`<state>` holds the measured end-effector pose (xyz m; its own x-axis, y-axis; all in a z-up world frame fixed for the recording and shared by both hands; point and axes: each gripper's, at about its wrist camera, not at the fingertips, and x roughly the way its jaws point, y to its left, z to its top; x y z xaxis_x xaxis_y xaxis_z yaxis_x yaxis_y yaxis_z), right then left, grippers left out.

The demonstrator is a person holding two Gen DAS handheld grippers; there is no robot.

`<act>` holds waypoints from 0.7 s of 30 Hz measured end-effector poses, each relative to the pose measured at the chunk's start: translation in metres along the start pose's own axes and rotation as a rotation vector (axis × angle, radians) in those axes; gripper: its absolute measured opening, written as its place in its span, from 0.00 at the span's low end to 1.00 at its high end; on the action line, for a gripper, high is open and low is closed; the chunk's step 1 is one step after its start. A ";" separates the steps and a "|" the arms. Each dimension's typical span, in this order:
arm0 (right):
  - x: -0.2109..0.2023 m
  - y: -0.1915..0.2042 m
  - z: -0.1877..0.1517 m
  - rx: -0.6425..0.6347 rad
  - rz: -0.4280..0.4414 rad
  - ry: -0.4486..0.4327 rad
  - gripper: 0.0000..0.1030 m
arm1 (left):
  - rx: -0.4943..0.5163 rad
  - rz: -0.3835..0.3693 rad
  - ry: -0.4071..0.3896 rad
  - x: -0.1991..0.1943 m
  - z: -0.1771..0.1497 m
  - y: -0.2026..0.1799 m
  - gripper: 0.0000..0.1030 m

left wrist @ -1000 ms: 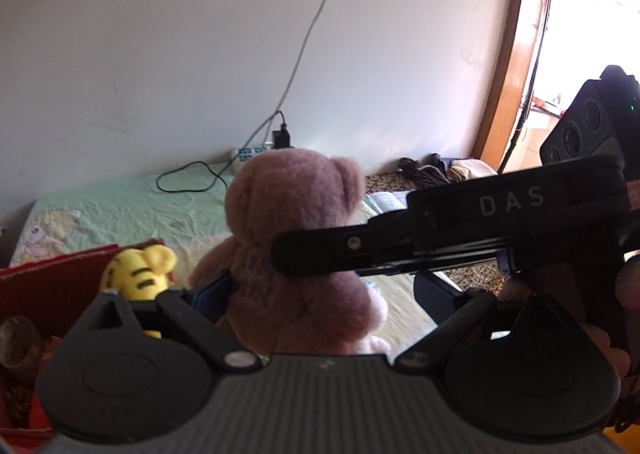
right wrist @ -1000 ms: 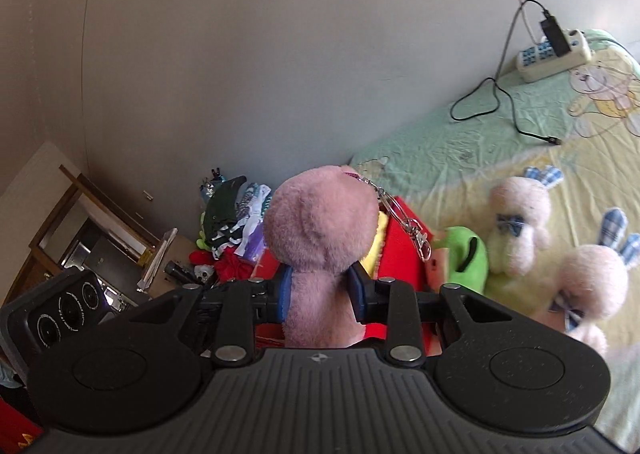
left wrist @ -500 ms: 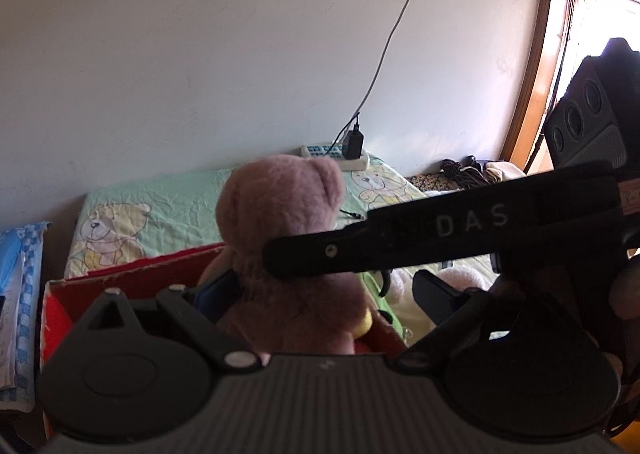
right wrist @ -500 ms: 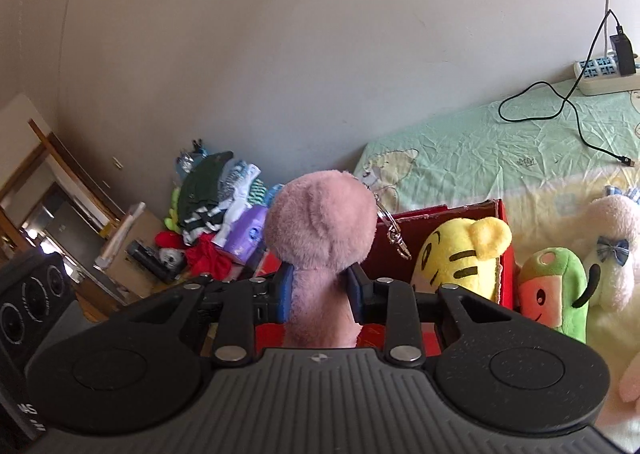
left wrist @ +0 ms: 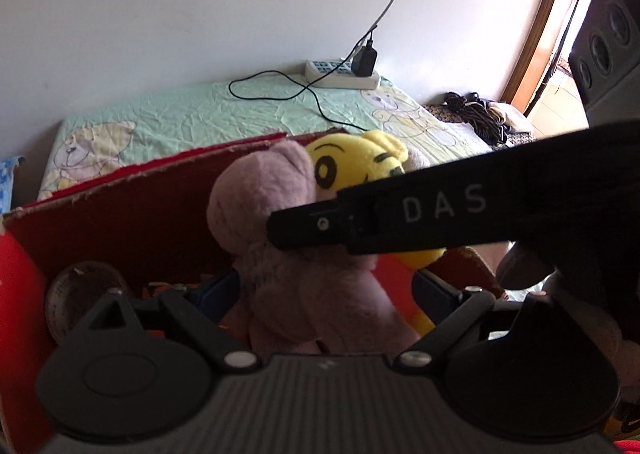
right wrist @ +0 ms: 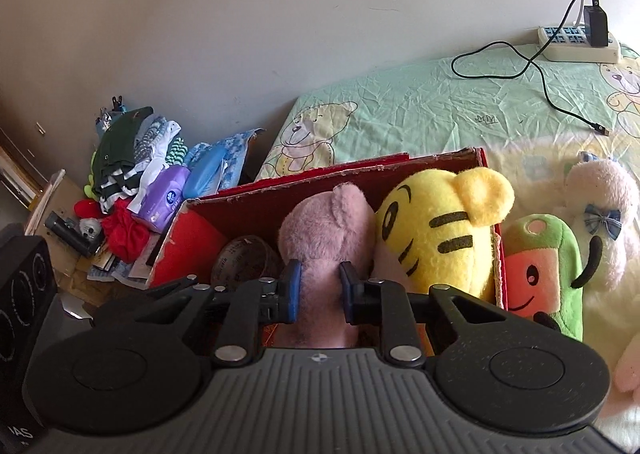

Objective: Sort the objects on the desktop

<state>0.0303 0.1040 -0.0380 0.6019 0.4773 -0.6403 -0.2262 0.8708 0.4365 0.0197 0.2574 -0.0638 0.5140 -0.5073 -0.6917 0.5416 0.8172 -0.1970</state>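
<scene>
The right tool point(right wrist: 319, 290) clamps the pink plush bear point(right wrist: 326, 234) inside the red cardboard box point(right wrist: 320, 177); the left tool point(left wrist: 326, 290), spread apart, flanks it. Early release could wedge it against the yellow striped plush tiger point(right wrist: 436, 230).

Your right hand-held gripper point(left wrist: 440, 217) crosses the left view and hides much of the yellow tiger point(left wrist: 360, 161), while the pink bear's point(right wrist: 324, 230) lower body disappears behind the gripper housing.

The pink teddy bear point(right wrist: 326, 230), carried high above the red box point(right wrist: 400, 169) a second ago, now sits lowered inside it, beside the yellow tiger plush point(right wrist: 440, 230). The right hand-held gripper point(right wrist: 319, 290) has descended with it, fingers pinching its body.
</scene>
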 end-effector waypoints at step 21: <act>0.014 -0.001 -0.003 0.007 -0.062 0.026 0.25 | 0.006 0.000 0.112 0.023 0.007 0.009 0.96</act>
<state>0.0368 0.1106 -0.0495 0.5947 0.4253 -0.6822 -0.1839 0.8981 0.3995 0.0407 0.2509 -0.0769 0.4363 -0.4737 -0.7650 0.5461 0.8151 -0.1932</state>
